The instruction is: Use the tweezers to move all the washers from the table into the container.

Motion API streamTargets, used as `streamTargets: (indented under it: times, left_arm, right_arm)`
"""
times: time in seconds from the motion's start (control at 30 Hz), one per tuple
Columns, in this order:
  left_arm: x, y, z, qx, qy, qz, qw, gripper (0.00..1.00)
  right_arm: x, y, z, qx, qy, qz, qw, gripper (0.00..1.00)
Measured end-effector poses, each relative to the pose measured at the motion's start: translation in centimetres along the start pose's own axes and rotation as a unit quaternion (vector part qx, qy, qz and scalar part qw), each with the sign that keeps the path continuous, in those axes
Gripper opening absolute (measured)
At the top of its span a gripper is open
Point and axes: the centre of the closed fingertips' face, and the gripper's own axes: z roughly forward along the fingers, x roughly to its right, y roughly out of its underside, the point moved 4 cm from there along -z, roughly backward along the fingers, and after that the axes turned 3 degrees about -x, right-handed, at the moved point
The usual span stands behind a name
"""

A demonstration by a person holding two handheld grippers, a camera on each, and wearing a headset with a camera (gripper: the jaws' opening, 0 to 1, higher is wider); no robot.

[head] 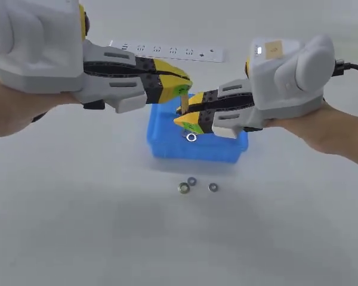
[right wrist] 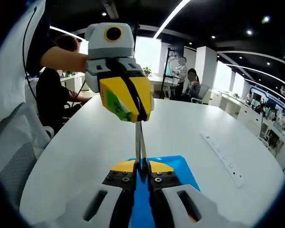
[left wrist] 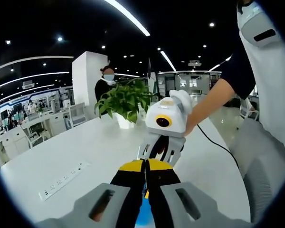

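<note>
My left gripper (head: 180, 89) and right gripper (head: 188, 121) both pinch the tweezers (right wrist: 140, 137) over the container (head: 167, 146). One washer (head: 191, 137) is just below. Three washers (head: 192, 181) wait on the table (head: 77, 226), so next I must lower precisely.

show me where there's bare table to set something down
Free: the wide table stretch nearer than the three washers, and the patches left and right of the blue container. Crowded: above the container, where the left gripper and right gripper hold the tweezers, and the strip just before it where the washers lie.
</note>
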Motion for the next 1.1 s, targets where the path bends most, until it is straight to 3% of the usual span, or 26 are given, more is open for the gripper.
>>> streamTargets:
  times: [0.23, 0.37, 0.5, 0.6, 0.8, 1.0, 1.03, 1.1]
  left_arm:
    - [-0.4, -0.3, 0.4, -0.003, -0.002, 0.024, 0.9997, 0.04]
    - [-0.5, -0.3, 0.6, -0.003, -0.003, 0.028, 0.9996, 0.04]
    - [-0.9, -0.3, 0.7, -0.005, -0.015, 0.034, 0.9993, 0.04]
    - [-1.3, -0.3, 0.7, -0.006, -0.028, 0.042, 0.9987, 0.04]
    - [-1.5, -0.9, 0.5, -0.007, -0.038, 0.057, 0.9976, 0.04]
    - [-1.5, -1.5, -0.5, -0.007, -0.036, 0.06, 0.9975, 0.04]
    - [-1.7, -1.0, -0.8, -0.01, -0.037, 0.063, 0.9973, 0.04]
    - [-1.2, -1.7, -1.1, -0.011, -0.037, 0.068, 0.9969, 0.04]
  right_arm:
    - [0.4, -0.2, -0.1, -0.009, 0.014, -0.007, 0.9998, 0.12]
    - [0.6, -0.2, -0.4, -0.009, 0.018, 0.011, 0.9997, 0.13]
    - [0.9, -0.3, -0.7, -0.01, 0.045, 0.006, 0.9989, 0.16]
    - [0.7, -0.3, -0.7, -0.012, 0.049, 0.012, 0.9987, 0.22]
    - [0.6, 0.4, -1.1, -0.037, 0.079, 0.014, 0.9961, 0.27]
    - [-0.6, 1.6, -2.2, -0.068, 0.093, 0.008, 0.9933, 0.32]
    - [-0.9, 1.9, -2.5, -0.078, 0.097, 0.002, 0.9922, 0.32]
    - [-1.5, 2.1, -2.9, -0.084, 0.101, -0.002, 0.9913, 0.37]
